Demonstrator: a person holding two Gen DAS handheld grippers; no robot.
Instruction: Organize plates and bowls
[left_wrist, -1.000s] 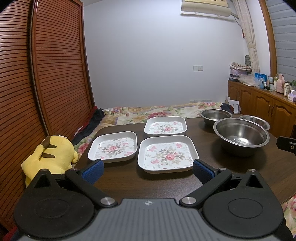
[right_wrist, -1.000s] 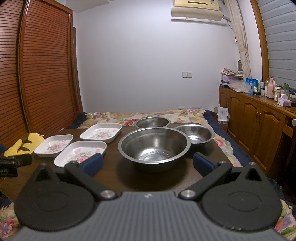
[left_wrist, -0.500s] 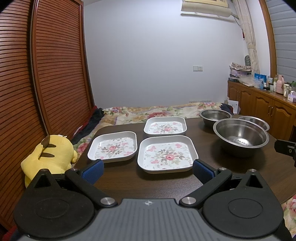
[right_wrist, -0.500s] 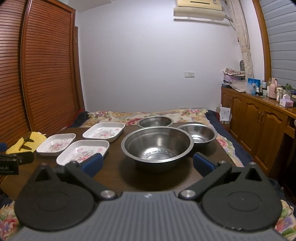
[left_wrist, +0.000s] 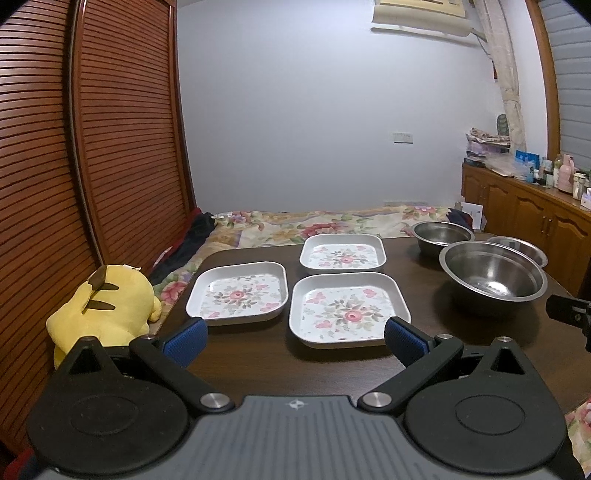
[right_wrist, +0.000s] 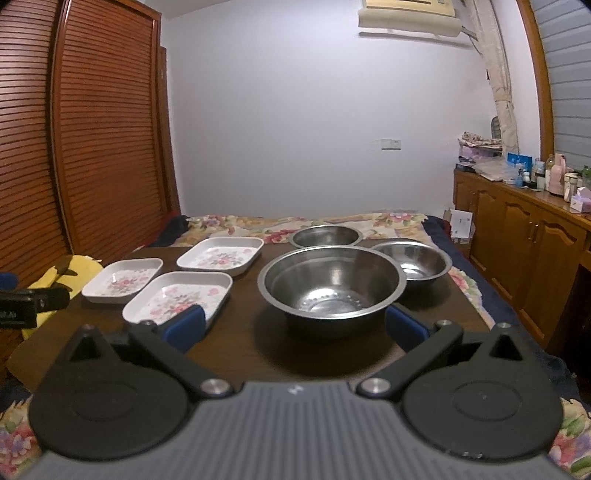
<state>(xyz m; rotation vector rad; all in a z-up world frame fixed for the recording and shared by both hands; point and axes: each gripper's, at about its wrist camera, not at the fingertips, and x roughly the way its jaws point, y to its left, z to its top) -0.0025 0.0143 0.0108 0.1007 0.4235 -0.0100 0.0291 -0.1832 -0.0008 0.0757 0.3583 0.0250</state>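
Three square white floral plates lie flat and apart on the dark wooden table (left_wrist: 258, 354): a near one (left_wrist: 349, 310), a left one (left_wrist: 238, 293) and a far one (left_wrist: 343, 254). To the right stand three steel bowls: a large one (right_wrist: 330, 282), a far one (right_wrist: 325, 236) and a right one (right_wrist: 415, 260). My left gripper (left_wrist: 293, 341) is open and empty, just short of the near plate. My right gripper (right_wrist: 293, 326) is open and empty, just short of the large bowl.
A yellow plush toy (left_wrist: 105, 304) sits off the table's left edge. A floral bedspread (left_wrist: 325, 223) lies behind the table. Slatted wooden doors (left_wrist: 92, 147) stand on the left. A wooden cabinet (right_wrist: 517, 236) with bottles runs along the right.
Both grippers have shifted slightly; in the right wrist view the bowls and plates sit a little further right and closer. Nothing on the table has moved.
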